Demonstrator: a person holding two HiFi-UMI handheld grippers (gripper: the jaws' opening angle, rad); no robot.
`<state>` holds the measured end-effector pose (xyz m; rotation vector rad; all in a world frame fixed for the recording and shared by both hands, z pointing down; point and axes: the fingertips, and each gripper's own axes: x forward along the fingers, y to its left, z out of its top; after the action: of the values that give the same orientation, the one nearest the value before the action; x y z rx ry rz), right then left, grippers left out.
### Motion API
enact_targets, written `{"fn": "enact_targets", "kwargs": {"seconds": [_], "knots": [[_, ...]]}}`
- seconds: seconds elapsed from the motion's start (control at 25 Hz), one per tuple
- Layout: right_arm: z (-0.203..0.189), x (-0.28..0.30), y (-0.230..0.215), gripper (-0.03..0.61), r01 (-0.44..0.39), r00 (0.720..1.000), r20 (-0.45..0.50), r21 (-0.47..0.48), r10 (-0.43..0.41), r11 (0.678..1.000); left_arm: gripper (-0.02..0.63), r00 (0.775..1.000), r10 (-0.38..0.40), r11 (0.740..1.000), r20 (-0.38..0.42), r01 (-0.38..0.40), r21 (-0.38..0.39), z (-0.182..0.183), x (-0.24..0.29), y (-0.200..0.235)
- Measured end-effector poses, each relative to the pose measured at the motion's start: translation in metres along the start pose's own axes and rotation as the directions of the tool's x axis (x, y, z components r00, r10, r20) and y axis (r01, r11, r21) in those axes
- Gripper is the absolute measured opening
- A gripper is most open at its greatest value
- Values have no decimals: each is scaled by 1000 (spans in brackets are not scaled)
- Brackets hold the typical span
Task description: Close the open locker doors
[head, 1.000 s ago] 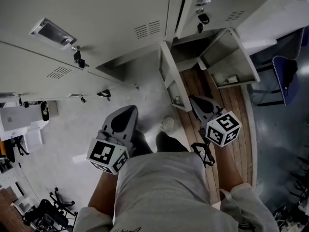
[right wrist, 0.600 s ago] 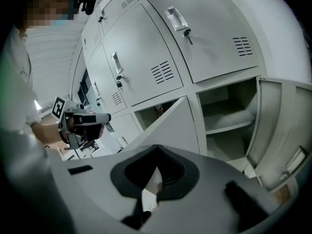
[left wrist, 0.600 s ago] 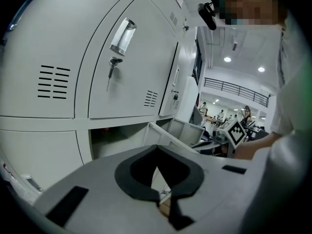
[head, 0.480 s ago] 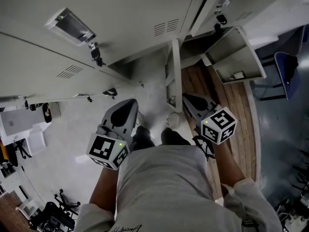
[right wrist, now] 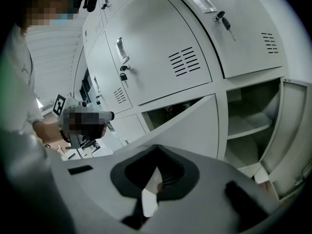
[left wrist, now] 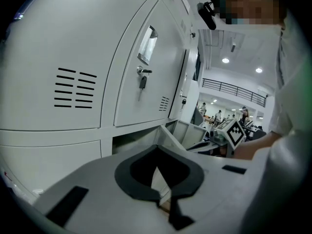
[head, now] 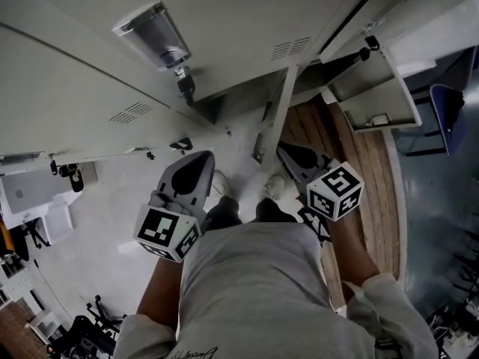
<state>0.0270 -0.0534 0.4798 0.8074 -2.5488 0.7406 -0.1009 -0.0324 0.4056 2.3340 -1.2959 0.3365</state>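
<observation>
Lockers (head: 97, 73) in pale grey metal fill the top of the head view, seen steeply from above by a standing person. Two bottom-row doors hang open. The middle open door (head: 275, 118) is seen nearly edge-on and swings out over the floor. The right open door (head: 374, 96) stands wide over a strip of wooden flooring (head: 359, 170). A key (head: 185, 88) hangs from a closed locker above.

The left gripper (head: 193, 172) is held low in front of the person, apart from both doors, its fingers clenched on nothing. The right gripper (head: 296, 159) hangs just beside the middle door's lower corner; contact cannot be told. Its fingers are also clenched and empty. The person's shoes (head: 275, 187) show between the grippers.
</observation>
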Motion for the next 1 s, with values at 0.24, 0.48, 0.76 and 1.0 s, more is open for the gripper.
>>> {"fn": "enact_targets", "kwargs": {"seconds": [0.24,0.48,0.76,1.0], "knots": [[9,24,11,25,15,1000,7,-4,-15,1000,15,1000,4,1000,2,-4,3,2,-17,26],[17,44,16,25,51,999,19,1,-51,999,15,1000,-5,1000,7,5,8,3,-28,47],[30,69,19,25,77,996,41,16,-78,997,15,1000,-23,999,5,23,24,7,-35,69],[40,91,22,25,96,993,61,26,-97,995,15,999,-34,999,-1,34,34,7,-44,88]]}}
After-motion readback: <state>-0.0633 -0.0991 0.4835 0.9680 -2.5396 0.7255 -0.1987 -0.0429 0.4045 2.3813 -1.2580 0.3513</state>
